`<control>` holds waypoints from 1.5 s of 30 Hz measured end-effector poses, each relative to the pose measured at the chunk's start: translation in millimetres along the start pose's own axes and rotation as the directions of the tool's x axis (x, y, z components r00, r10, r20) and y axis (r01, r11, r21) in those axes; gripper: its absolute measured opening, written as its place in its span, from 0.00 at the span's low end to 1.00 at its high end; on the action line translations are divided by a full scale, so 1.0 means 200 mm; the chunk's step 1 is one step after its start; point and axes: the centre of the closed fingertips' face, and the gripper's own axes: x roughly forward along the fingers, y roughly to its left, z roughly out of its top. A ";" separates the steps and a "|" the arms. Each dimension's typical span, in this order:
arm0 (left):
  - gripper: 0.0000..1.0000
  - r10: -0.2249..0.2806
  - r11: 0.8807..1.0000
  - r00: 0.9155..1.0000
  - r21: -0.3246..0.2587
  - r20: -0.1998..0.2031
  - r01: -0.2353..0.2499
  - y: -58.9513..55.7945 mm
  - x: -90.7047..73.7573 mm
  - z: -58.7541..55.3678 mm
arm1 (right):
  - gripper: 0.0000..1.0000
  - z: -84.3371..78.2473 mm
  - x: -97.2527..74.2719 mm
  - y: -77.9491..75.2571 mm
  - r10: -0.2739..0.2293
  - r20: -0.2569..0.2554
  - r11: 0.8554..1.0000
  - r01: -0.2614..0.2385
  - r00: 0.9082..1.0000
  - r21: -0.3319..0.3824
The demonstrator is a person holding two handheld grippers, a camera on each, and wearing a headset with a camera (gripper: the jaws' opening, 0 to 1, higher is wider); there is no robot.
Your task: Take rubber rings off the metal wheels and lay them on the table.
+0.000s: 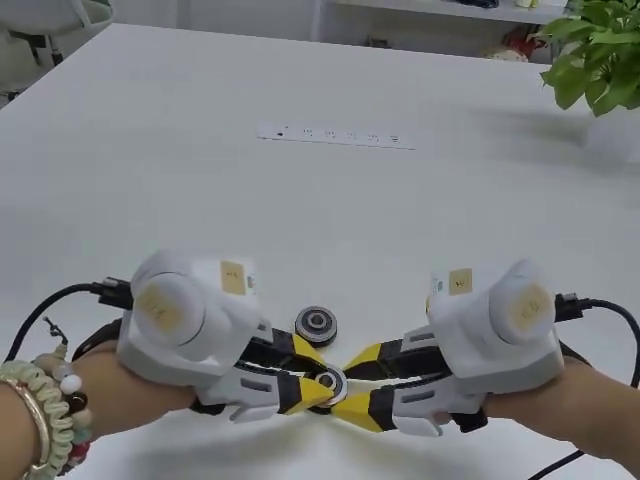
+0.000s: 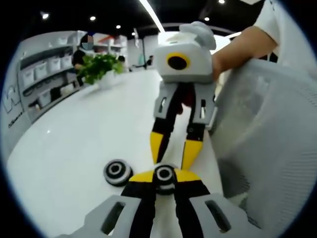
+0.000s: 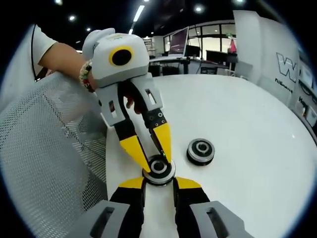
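**A:** How far along is the job?

**B:** Barely begun, I judge. The white table (image 1: 200, 150) has no loose ring on it anywhere I can see. Both wheels wear their black bands, so both remain to be stripped and both rings laid down.

**A:** And the tools?

**B:** In the head view they come in low, one from 9 o'clock and one from 3 o'clock, and meet nose to nose at the table's near edge. In the right gripper view, the left gripper (image 3: 154, 159) has its yellow tips drawn close together, nipping the rim of the held wheel (image 1: 328, 381). In the left gripper view, the right gripper (image 2: 172, 157) is clamped across the far side of that wheel, jaws about a wheel's breadth apart. So both grip one wheel, which looks like the set-up for peeling.

**A:** The other wheel?

**B:** The second wheel (image 1: 316, 323) sits untouched just beside the held one, at about 11 o'clock from it.

**A:** Which way do they face?

**B:** Both lie flat, bore pointing straight up. A disc has no long axis, only that upright axle line. Whether the held one is lifted clear, I cannot tell.

**A:** And the ring itself?

**B:** The rubber ring (image 3: 200, 161) wraps the second wheel's outer edge, seated all round.
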 end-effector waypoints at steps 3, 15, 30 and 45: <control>0.14 0.002 1.000 1.000 -0.004 0.006 -0.002 0.00 0.00 0.00 | 0.19 0.00 0.00 0.00 0.001 -0.002 1.000 -0.001 1.000 -0.003; 0.14 0.005 1.000 1.000 -0.012 0.019 -0.005 0.00 0.00 0.00 | 0.15 -0.02 0.00 0.00 -0.008 -0.034 0.999 0.006 0.999 -0.035; 0.14 0.010 1.000 1.000 -0.015 0.023 -0.009 0.00 0.00 0.00 | 0.02 -0.03 0.00 -0.03 -0.041 -0.096 0.998 0.036 0.995 -0.054; 0.14 0.017 1.000 1.000 -0.012 0.022 -0.017 0.01 -0.01 -0.01 | 0.00 -0.02 -0.04 -0.08 -0.086 -0.096 0.987 0.098 0.992 0.125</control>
